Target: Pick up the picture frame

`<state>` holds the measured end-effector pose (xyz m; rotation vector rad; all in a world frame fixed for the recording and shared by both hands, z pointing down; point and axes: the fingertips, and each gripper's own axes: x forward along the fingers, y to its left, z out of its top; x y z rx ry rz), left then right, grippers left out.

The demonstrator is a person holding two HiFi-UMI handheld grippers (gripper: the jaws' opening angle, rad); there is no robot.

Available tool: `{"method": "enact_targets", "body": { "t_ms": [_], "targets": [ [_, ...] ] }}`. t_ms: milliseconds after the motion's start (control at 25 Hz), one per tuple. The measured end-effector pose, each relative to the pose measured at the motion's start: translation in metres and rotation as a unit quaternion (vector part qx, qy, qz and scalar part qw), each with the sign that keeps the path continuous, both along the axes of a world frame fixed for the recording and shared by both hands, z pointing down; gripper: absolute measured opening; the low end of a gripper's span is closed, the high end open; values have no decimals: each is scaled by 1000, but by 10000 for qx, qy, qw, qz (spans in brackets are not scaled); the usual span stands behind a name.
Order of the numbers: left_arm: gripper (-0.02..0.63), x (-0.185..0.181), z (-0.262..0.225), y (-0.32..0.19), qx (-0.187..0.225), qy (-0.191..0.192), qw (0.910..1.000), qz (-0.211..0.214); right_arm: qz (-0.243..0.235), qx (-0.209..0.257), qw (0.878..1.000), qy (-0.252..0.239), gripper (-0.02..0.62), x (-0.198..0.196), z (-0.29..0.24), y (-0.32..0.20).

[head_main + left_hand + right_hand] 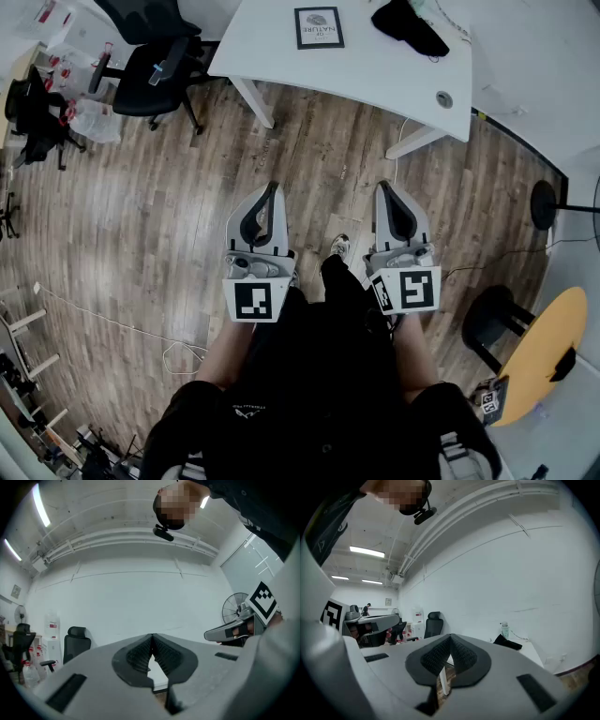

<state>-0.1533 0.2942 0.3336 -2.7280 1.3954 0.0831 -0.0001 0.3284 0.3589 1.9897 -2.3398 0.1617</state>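
Near the top centre of the head view, a dark-edged picture frame (319, 27) lies flat on a white table (375, 75), with a black bundle (410, 25) to its right on the same top. Only this view shows the frame. Lower, at mid-picture, the left gripper (270, 197) and right gripper (388, 195) are held side by side over a wooden floor (141, 216). Both point up the picture toward the table and are well short of it, and the frame sits ahead, between their two lines. The left gripper view shows its jaws pressed together with nothing between them, a black office chair (76, 641) at lower left and a fan (236, 607) at right. The right gripper view shows its jaws also together and empty, plus a bottle (504, 629) just beside the black bundle on the table at right.
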Motion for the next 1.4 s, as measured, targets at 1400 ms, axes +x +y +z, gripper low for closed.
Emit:
{"method": "enact_targets", "body": {
  "t_ms": [1400],
  "targets": [
    [6,-33,-44,181,277,278,9992,-89,-33,734,9971,203,-2,-54,-63,180]
  ]
}}
